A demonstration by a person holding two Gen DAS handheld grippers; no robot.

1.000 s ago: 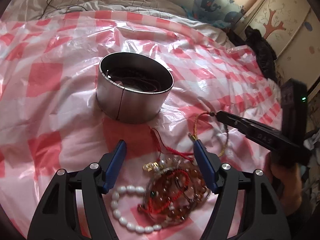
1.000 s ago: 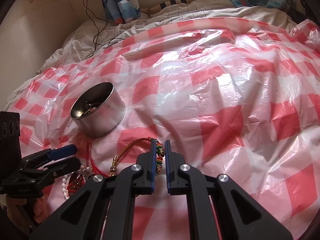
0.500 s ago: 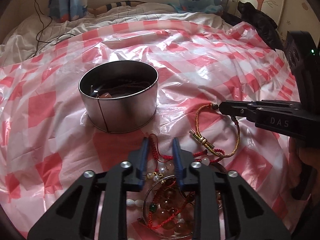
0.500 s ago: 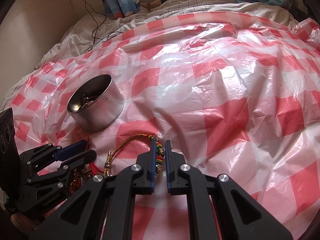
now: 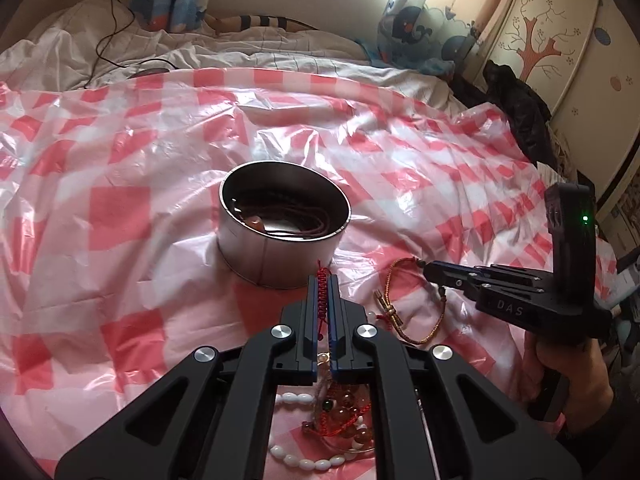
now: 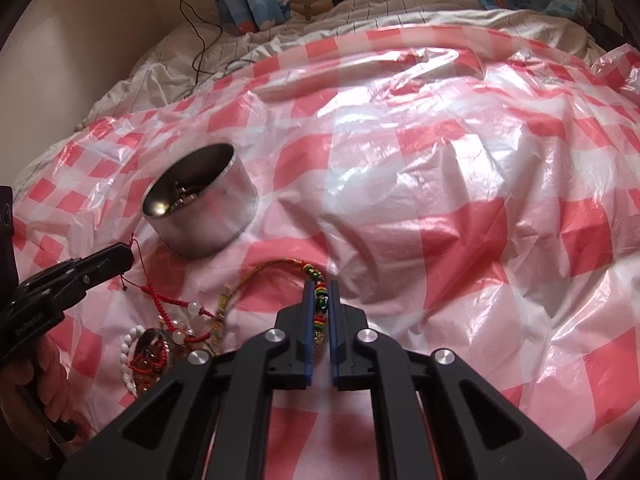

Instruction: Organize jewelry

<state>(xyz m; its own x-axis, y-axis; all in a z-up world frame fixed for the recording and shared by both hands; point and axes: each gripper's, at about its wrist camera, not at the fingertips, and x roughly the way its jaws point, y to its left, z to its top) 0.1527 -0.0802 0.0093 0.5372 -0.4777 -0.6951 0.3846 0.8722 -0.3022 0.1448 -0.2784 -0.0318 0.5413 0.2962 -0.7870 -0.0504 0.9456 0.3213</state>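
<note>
Left gripper [image 5: 322, 280] clamps the red cord [image 5: 321, 300] — right gripper [image 6: 320, 286] pinches the beaded bracelet [image 6: 319, 300], partly hidden.

- A red-and-white checked plastic sheet [image 5: 120, 208] covers most of the frame, crinkled and glossy;
- rumpled white bedding [image 5: 56, 56] lies at upper left, a black cable [image 5: 110, 20] trailing over it;
- blue cartoon-print curtains [image 5: 420, 36] hang at upper right;
- a tree-painted wardrobe [image 5: 560, 40] stands beside them.

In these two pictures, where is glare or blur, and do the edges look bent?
Left wrist view: white glare on the plastic sheet; the metal tin is sharp; edges bend and corners darken. Right wrist view: broad glare on the sheet's middle; the tin looks slightly soft; the same fisheye bending and dark corners.
</note>
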